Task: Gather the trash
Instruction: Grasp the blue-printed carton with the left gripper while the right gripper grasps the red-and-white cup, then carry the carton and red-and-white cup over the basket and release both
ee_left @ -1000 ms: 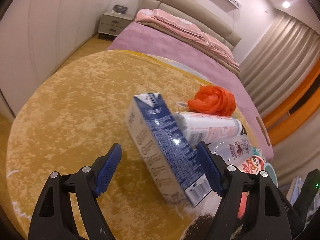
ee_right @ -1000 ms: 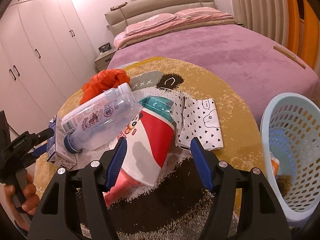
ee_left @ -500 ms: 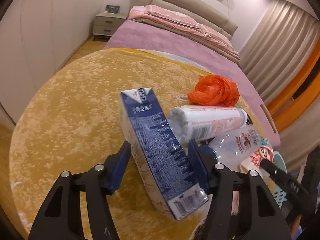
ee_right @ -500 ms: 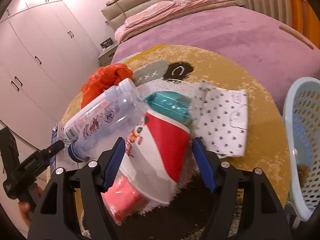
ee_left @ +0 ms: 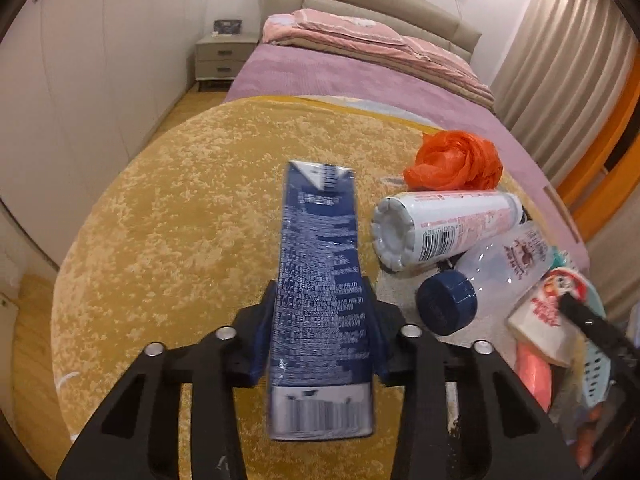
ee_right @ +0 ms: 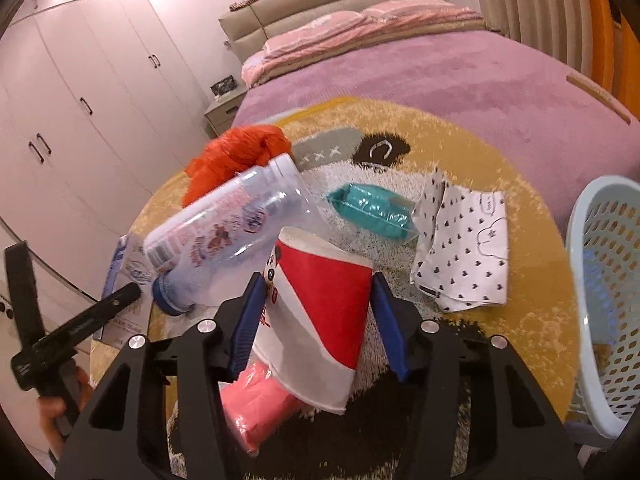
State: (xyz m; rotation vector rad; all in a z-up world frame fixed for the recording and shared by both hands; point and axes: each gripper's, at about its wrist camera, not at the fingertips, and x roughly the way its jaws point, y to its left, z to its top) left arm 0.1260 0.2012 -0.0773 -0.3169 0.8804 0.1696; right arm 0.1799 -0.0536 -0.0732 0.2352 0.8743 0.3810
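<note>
Right, on my left wrist camera the left gripper (ee_left: 320, 320) points down at the yellow rug (ee_left: 180, 220), its blue pads pinching the sides of the blue milk carton (ee_left: 318, 300). I see the carton running lengthwise from 6 toward 12 o'clock, barcode end nearest the lens, gabled top farthest. At 2 o'clock of the carton lies a white spray can (ee_left: 444, 230) on its side, with a crumpled orange plastic bag (ee_left: 454, 164) just beyond it. At 3 o'clock a clear bottle (ee_left: 500, 276) with a blue cap lies tilted against the can.

Over on my right wrist camera, the right gripper (ee_right: 316, 320) also slants down toward the rug, and its jaws are closing around a red and white paper cup (ee_right: 320, 312) that lies between them, mouth toward 12 o'clock. The left pad touches the cup's side; whether the right pad touches, I cannot tell. Something pink (ee_right: 256, 408) sits at the cup's near end. A teal packet (ee_right: 372, 210) lies at 1 o'clock, a heart-print paper bag (ee_right: 464, 244) at 2 o'clock, and a pale blue basket (ee_right: 600, 280) at 3 o'clock. At 9 o'clock a hand (ee_right: 60, 412) grips the other tool's handle.
</note>
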